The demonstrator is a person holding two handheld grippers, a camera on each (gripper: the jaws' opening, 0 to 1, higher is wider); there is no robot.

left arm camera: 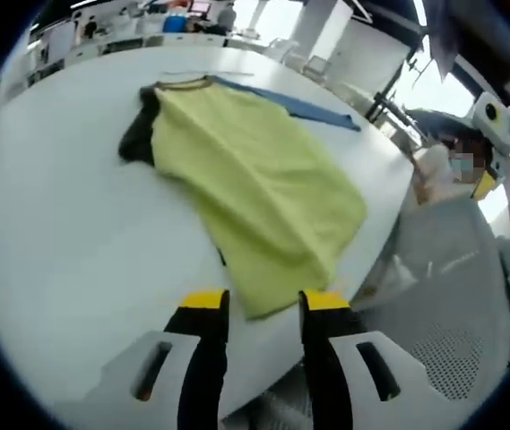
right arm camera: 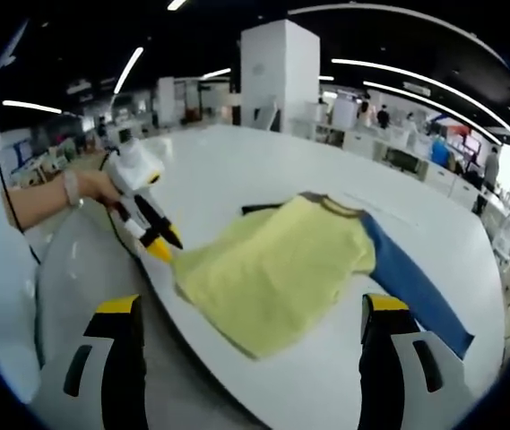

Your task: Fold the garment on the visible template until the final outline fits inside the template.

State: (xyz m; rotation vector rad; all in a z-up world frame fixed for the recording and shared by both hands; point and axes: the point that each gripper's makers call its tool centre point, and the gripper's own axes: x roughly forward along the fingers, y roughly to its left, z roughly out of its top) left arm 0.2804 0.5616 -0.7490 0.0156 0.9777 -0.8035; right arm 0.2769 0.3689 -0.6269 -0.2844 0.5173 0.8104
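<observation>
Yellow-tipped and parted with nothing between them, the jaws of the left gripper (left arm camera: 263,300) frame the near hem of a lime-yellow T-shirt (left arm camera: 255,179) lying flat on a white table (left arm camera: 57,224), the hem's edge sitting just in the gap ahead of the tips. In the right gripper view, the right gripper (right arm camera: 250,309) hangs wide open and empty above the shirt's side, while the left gripper (right arm camera: 151,235) points its tips at the hem corner. Beyond the jaws, a dark sleeve (left arm camera: 138,134) and a blue strip (left arm camera: 299,106) border the garment's far end. The pinch, by this reading, should catch the hem's full thickness at the corner before lifting. Whether the blue strip is the template or another sleeve is hard to make out; any template outline beneath the shirt is hidden.
</observation>
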